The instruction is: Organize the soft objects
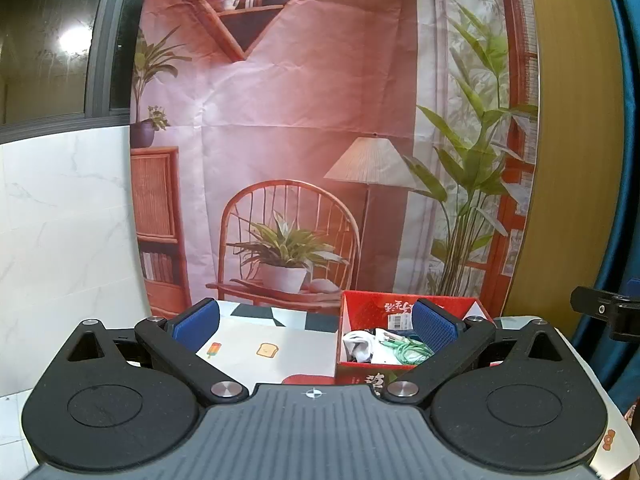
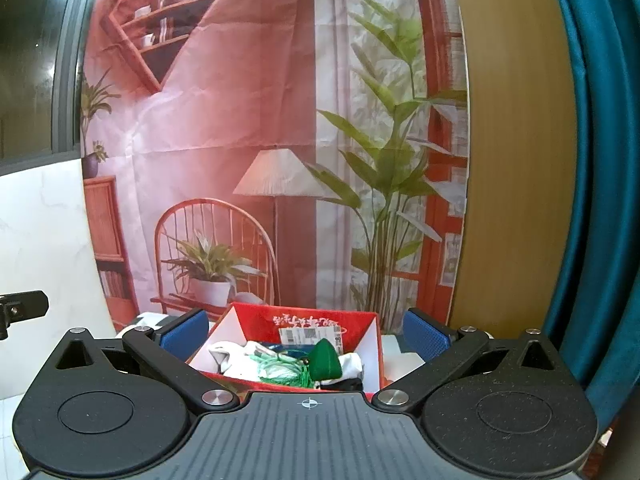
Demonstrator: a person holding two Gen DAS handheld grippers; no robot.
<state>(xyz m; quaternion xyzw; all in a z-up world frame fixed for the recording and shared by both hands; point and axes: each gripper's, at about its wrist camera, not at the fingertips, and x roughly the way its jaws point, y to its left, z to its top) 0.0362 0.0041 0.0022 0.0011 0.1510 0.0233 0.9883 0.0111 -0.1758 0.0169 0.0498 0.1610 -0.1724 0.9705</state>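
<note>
A red cardboard box with white inner walls stands on the table and holds soft things: white cloth, a green cord bundle and a dark green soft piece. The box also shows in the left wrist view, with white cloth and green cord inside. My left gripper is open and empty, above the table to the left of the box. My right gripper is open and empty, its blue pads spread either side of the box.
A white tablecloth with small food prints covers the table. A printed room backdrop hangs behind. White marble wall is at the left, a wooden panel and teal curtain at the right.
</note>
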